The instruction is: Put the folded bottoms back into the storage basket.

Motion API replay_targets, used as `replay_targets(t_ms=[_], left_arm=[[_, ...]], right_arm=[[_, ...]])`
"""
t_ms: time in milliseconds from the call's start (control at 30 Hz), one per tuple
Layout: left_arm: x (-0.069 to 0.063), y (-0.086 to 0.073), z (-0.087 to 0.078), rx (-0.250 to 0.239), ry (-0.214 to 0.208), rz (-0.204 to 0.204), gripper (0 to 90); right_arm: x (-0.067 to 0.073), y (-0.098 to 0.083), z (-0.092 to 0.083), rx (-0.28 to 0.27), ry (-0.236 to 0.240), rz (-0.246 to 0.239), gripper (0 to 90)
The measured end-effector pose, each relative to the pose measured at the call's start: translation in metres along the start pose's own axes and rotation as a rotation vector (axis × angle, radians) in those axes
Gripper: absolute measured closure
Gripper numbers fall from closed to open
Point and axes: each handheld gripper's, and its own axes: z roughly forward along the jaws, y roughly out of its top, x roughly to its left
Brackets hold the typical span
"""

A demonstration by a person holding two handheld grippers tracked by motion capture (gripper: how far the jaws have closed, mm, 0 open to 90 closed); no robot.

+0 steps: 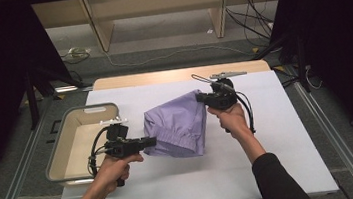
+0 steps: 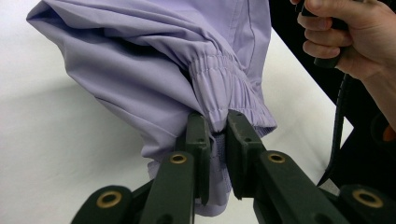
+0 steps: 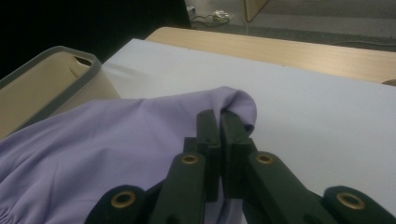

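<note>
- Jaws of the left gripper (image 2: 215, 128) are clamped on the gathered elastic hem of a lilac garment (image 2: 154, 65), the cloth pinched between both pads.
- Jaws of the right gripper (image 3: 220, 122) are pressed together on a fold at the garment's far corner.
- Seen from the high view, the left gripper (image 1: 150, 141) grips the garment (image 1: 177, 124) at its near left edge and the right gripper (image 1: 200, 97) at its far right corner, so the cloth hangs stretched between them, its lower edge at or just above the sheet.
- Each gripper is held by a hand, left hand (image 1: 117, 167) and right hand (image 1: 232, 119).
- White sheet (image 1: 269, 139) covers the wooden table (image 1: 162, 76) under the garment.
- Beige bin with a grey rim (image 1: 63, 137) sits at the sheet's left edge, just beside the left gripper.
</note>
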Motion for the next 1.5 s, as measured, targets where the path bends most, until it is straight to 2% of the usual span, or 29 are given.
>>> replay_targets(t_ms=[367, 800, 1100, 1500], left_arm=[[0.007, 0.0, -0.017, -0.024, 0.002, -0.002, 80.2], [0.012, 0.002, -0.035, -0.043, 0.023, 0.01, 80.2], [0.016, 0.003, -0.045, -0.054, 0.028, 0.014, 80.2], [0.023, 0.006, -0.062, -0.073, 0.036, 0.009, 80.2]], right_arm=[[0.014, 0.006, 0.005, -0.015, 0.022, -0.008, 88.5], [0.03, 0.016, 0.014, -0.04, 0.042, -0.016, 88.5], [0.037, 0.022, 0.02, -0.035, 0.052, -0.01, 88.5], [0.055, 0.036, 0.035, -0.034, 0.068, -0.03, 88.5]])
